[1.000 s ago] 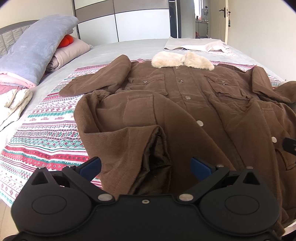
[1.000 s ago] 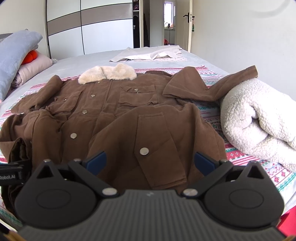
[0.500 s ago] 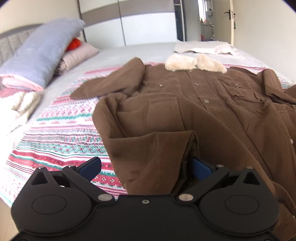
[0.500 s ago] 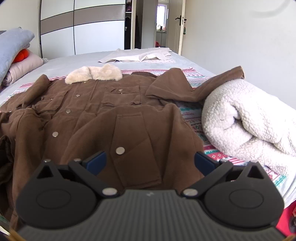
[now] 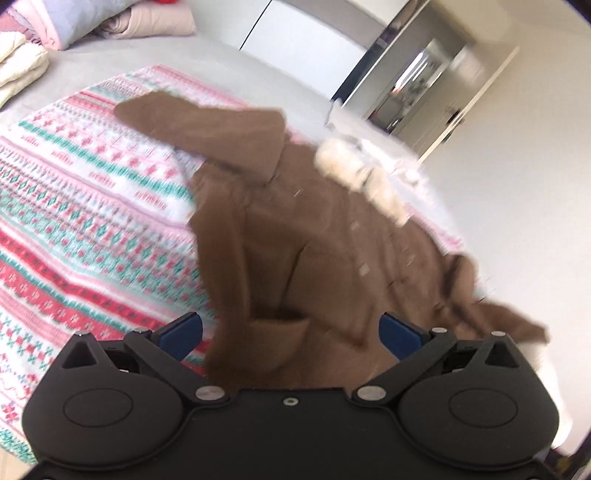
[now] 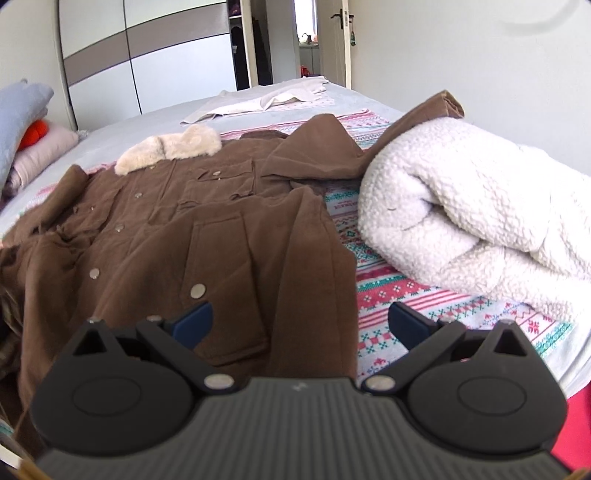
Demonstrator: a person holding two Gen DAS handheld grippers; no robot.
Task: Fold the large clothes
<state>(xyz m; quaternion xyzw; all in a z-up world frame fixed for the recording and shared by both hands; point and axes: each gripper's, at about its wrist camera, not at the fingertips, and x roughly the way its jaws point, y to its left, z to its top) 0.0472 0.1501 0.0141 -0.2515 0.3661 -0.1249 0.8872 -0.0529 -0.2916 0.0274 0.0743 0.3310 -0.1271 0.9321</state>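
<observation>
My left gripper (image 5: pixel 290 334) is rolled hard to one side, so its view shows the bed (image 5: pixel 258 70) tilted and smeared with blur; its blue-tipped fingers (image 5: pixel 181 330) stand wide apart with the near hem of the brown coat (image 5: pixel 295 236) lying between them, and I can't tell whether either one touches the cloth. That coat lies front-up on the patterned bedspread (image 5: pixel 85 221), one sleeve (image 5: pixel 207 125) stretched out toward the pillows (image 5: pixel 110 22), its cream fur collar (image 5: pixel 358 177) at the far end. My right gripper (image 6: pixel 301 325) sits level and low over the coat's other lower corner, fingers (image 6: pixel 408 325) likewise spread, gripping nothing. To its right a rolled white fleece blanket (image 6: pixel 476 210) rests on the bedspread, with the coat's other sleeve (image 6: pixel 406 122) draped up against it. I can read no writing or label in either view.
</observation>
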